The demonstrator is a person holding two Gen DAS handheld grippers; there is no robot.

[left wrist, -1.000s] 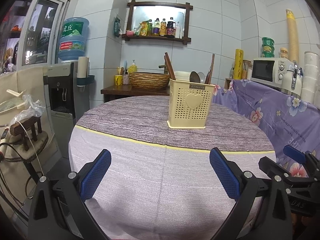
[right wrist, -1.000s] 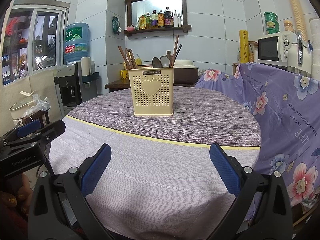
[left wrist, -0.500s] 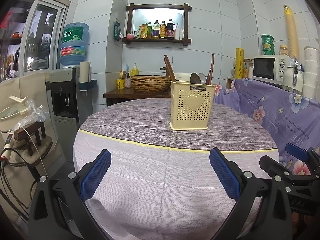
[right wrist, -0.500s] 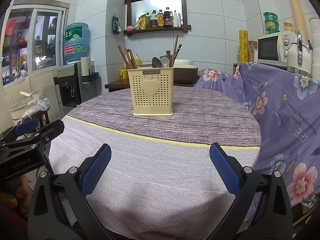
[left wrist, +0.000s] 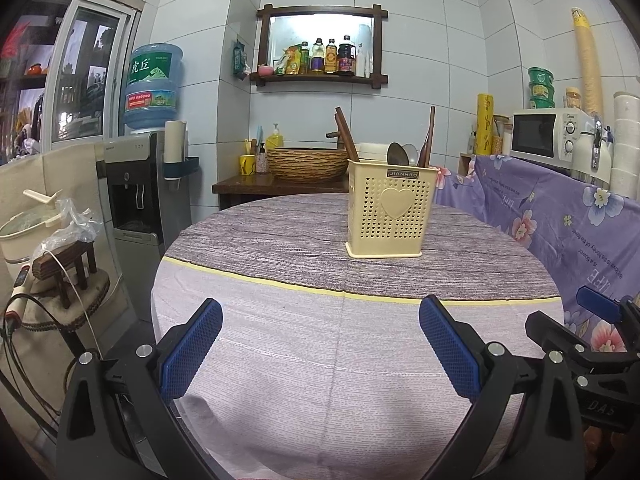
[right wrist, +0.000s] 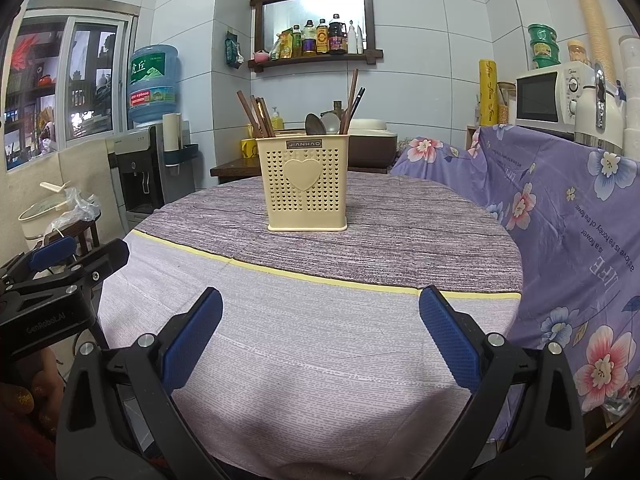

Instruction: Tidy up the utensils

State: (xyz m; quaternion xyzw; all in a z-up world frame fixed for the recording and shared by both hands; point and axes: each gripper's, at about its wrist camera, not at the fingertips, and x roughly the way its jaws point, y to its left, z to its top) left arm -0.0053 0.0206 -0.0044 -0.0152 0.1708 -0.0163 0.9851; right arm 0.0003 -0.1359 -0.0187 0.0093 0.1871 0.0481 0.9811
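A cream perforated utensil holder point(left wrist: 389, 211) point(right wrist: 306, 183) with a heart on its front stands upright on the far half of the round table. Brown chopsticks point(right wrist: 256, 114) lean out of its left side; spoons point(right wrist: 322, 124) and more sticks point(right wrist: 353, 98) rise at its right. My left gripper point(left wrist: 319, 344) hangs open over the near table edge, nothing between its blue pads. My right gripper point(right wrist: 320, 336) is likewise open and empty, well short of the holder. Each gripper shows at the edge of the other's view.
The round table point(left wrist: 304, 360) wears a striped lilac-and-grey cloth. A floral purple cloth point(right wrist: 568, 216) drapes a counter at right, with a microwave point(left wrist: 546, 138) on it. A water dispenser point(left wrist: 138, 184) and a small stool point(left wrist: 64, 268) stand left. A side table holds a woven basket point(left wrist: 306, 164).
The left gripper has pulled back and lifted slightly, so the table and holder sit lower and farther in its view. The right gripper has hardly moved. Both stay open.
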